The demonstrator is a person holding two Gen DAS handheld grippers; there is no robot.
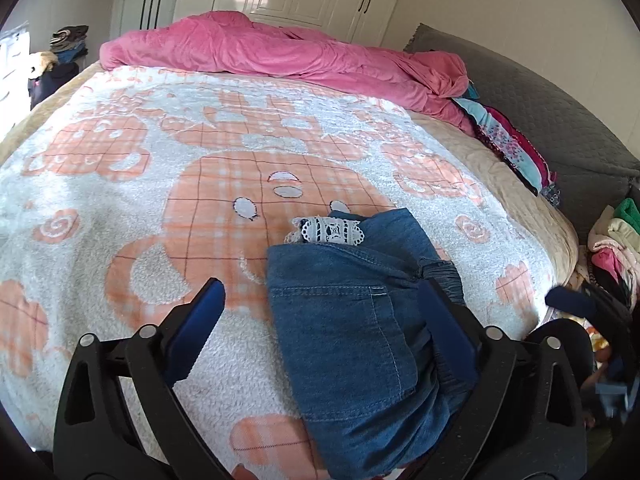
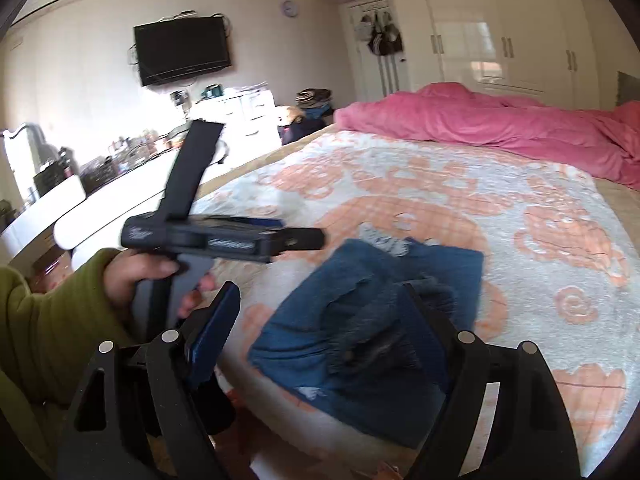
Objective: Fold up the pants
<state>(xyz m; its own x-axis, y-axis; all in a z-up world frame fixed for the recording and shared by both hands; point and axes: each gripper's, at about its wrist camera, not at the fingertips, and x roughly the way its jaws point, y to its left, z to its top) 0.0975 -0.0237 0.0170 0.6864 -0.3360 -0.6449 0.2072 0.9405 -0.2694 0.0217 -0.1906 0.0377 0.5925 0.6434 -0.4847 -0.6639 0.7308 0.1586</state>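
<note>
Blue denim pants (image 1: 352,320) lie folded into a compact bundle on the bed, with a white lace trim (image 1: 328,230) showing at the far end. They also show in the right wrist view (image 2: 372,320). My left gripper (image 1: 320,308) is open and empty, jaws wide apart, the right finger (image 1: 444,316) over the pants' elastic waistband. My right gripper (image 2: 320,308) is open and empty above the near end of the pants. The left gripper body, held in a hand with a green sleeve, shows in the right wrist view (image 2: 224,240).
An orange and white patterned blanket (image 1: 160,168) covers the bed. A pink duvet (image 1: 280,52) is bunched at the far end. Folded clothes (image 1: 512,144) lie by a grey headboard (image 1: 560,112) on the right. More clothes (image 1: 616,240) are piled beside the bed.
</note>
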